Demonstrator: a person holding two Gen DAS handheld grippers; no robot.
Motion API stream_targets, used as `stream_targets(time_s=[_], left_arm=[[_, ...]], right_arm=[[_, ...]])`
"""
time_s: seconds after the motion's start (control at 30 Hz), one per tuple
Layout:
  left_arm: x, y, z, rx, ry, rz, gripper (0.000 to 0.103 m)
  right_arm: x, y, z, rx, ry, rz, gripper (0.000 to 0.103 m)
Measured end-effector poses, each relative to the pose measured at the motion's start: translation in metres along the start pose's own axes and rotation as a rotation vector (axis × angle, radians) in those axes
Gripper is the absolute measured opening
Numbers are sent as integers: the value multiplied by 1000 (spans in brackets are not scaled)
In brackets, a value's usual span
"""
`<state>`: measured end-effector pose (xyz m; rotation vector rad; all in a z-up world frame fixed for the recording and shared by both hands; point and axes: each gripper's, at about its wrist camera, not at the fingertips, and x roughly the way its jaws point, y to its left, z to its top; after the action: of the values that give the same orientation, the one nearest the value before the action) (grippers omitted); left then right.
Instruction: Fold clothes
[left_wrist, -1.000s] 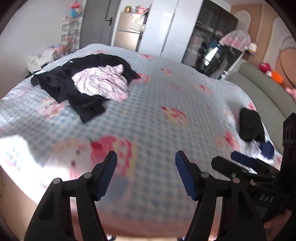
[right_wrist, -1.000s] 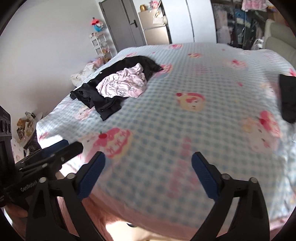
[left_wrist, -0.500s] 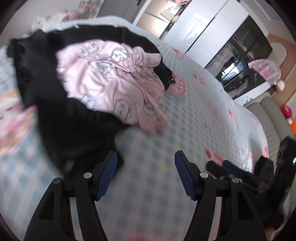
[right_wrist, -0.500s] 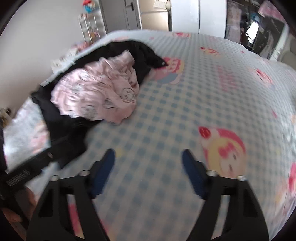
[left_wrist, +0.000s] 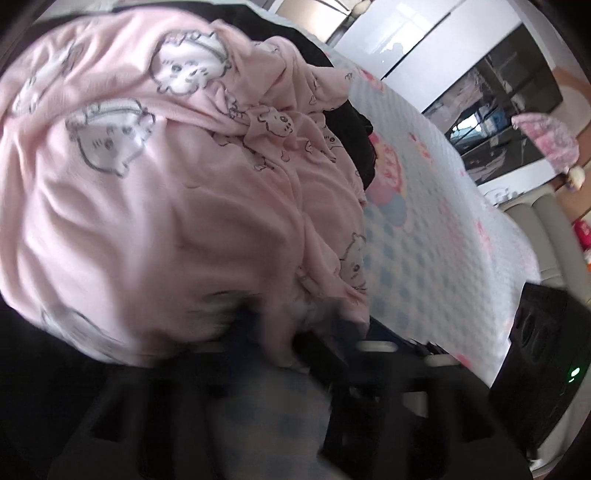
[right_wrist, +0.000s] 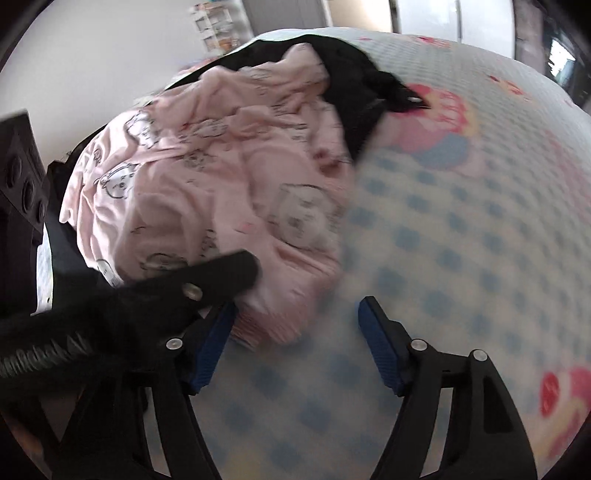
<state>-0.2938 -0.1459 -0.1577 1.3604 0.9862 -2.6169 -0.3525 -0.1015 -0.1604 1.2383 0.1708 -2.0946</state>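
My right jaws (right_wrist: 295, 347) stand wide over the checked bed (right_wrist: 461, 240), holding nothing. The pink top's (right_wrist: 221, 177) near hem bulges just ahead of them, closer to the left pad than the right, so most of the garment lies ahead and to my left. Crossing in front of that left pad is my other tool, the left jaws (right_wrist: 236, 271), whose black finger rests on or in the pink cloth at that same near edge.

From the left wrist, the view is smeared with blur. The left jaws (left_wrist: 295, 343) are buried at the pink top (left_wrist: 166, 177), with a tongue of fabric hanging between the fingers, but I cannot tell whether they have closed on it or merely pushed into it. The top fills nearly everything ahead and to the left of them.

The top lies crumpled in a heap, not spread, so I can read no clear long axis; the heap runs away from me toward the far side of the bed. It sits on a black garment (right_wrist: 354, 85) that shows beyond and around it.

My judgement: the left hand is the nearer one and is already at the hem, so the coming move hinges on the right jaws shifting left onto that edge.

Farther off stand a white wardrobe (left_wrist: 406, 33) and a sofa (left_wrist: 554, 229).
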Motion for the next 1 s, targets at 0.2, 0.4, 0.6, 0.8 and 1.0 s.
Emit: stream_targets(time_s=[0.2, 0.4, 0.6, 0.8, 1.0], left_arm=[[-32, -20, -8, 83, -19, -67, 8], [-89, -71, -58, 149, 34, -198, 8], [-145, -137, -163, 263, 154, -279, 7], [-167, -186, -269, 320, 284, -346, 6], [-190, -205, -342, 332, 310, -411, 5]], right_arm=[[-41, 20, -11, -67, -75, -17, 8], [-140, 15, -49, -71, -147, -25, 7], [-259, -1, -157, -3, -183, -51, 7], [-340, -24, -282, 133, -130, -107, 7], [-404, -33, -376, 232, -144, -144, 7]])
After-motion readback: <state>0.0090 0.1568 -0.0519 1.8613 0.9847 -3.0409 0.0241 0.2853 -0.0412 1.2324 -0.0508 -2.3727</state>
